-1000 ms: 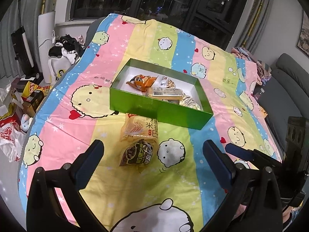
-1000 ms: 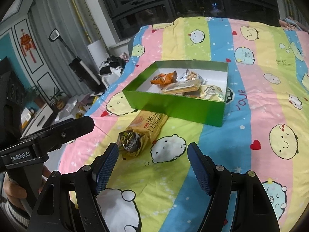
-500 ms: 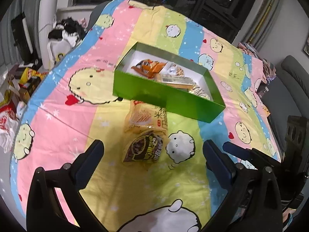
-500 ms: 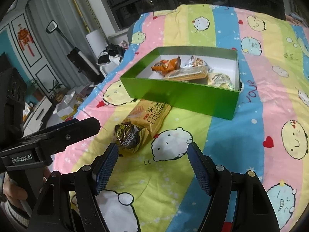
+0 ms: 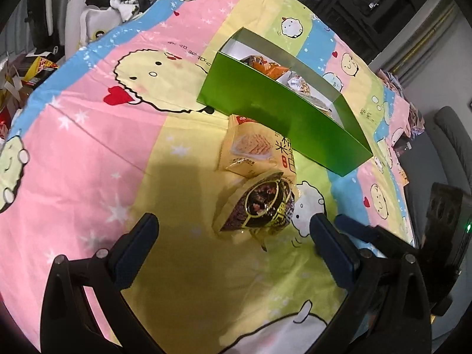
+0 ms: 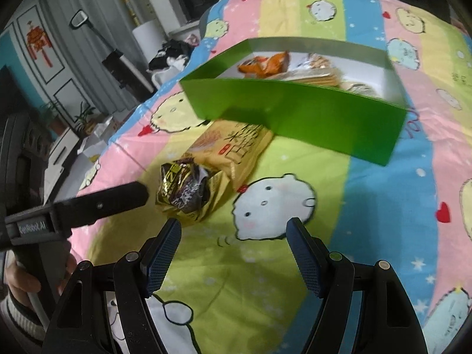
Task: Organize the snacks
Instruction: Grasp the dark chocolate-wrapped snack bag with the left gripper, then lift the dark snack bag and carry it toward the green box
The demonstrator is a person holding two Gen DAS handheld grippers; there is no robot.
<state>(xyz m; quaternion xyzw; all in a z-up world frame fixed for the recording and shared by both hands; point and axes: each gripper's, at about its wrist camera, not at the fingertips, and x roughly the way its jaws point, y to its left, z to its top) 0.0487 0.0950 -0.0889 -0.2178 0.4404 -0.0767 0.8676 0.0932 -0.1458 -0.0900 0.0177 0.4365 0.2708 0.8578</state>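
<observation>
A dark snack packet with gold print lies on the striped bedspread, and also shows in the right wrist view. A yellow snack bag lies just beyond it, against the green box, and shows in the right wrist view too. The green box holds several snacks. My left gripper is open and empty, low over the dark packet. My right gripper is open and empty, just right of the dark packet. One left gripper finger reaches in beside the packet.
The bed's left edge drops to a floor with bags and clutter. A grey sofa stands to the right. Clothes are piled at the head of the bed. A cabinet and plants stand at the left.
Both grippers have moved forward and down toward the dark packet and yellow bag. The left gripper is now close over the packet. Both stay open.
</observation>
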